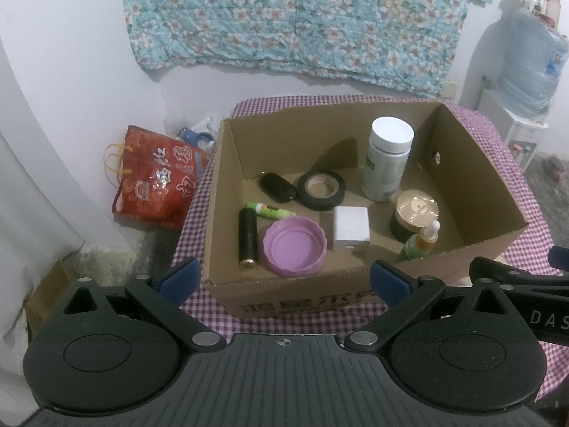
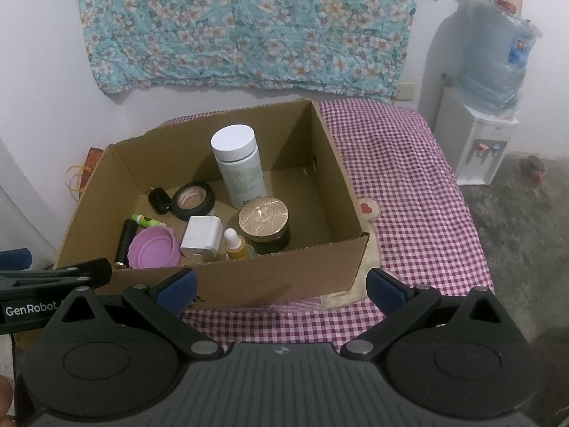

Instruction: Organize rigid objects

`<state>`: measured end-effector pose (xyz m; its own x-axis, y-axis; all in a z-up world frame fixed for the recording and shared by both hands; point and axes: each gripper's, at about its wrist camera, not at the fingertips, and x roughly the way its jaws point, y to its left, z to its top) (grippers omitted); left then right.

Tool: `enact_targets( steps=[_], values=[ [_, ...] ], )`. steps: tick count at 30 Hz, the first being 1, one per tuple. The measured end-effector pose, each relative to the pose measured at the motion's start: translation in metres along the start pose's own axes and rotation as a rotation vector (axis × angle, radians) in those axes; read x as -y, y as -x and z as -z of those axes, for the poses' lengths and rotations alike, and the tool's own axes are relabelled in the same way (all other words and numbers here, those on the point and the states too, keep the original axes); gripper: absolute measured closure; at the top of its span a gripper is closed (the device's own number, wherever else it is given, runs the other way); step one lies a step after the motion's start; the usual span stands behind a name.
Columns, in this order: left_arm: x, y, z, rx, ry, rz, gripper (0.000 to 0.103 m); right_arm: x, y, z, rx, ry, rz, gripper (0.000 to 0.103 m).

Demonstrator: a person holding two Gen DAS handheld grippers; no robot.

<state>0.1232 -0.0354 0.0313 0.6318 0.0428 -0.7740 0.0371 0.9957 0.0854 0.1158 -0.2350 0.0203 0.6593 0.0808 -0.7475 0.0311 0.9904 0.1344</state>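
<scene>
Box (image 1: 473,178), nine objects, two spread claws (image 1: 282,279)

Both wrist views look forward and downward from just before the near wall of the cardboard box (image 1: 355,295) (image 2: 249,277), sharing its interior; the right view sits further right.

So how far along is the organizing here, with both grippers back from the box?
It looks nearly or fully done. The cardboard box already holds the white bottle, tape roll, purple lid, white adapter and gold-lidded jar. The left gripper and right gripper are open, holding nothing. No loose item shows on the checked tablecloth.
</scene>
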Motion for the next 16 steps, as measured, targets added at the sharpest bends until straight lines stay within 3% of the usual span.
enact_targets(
  steps=[16],
  values=[
    [-0.0031, -0.0004, 0.0037, -0.005, 0.004, -0.002, 0.001, 0.0013, -0.0007, 0.0005, -0.003, -0.001, -0.002, 0.000]
  ],
)
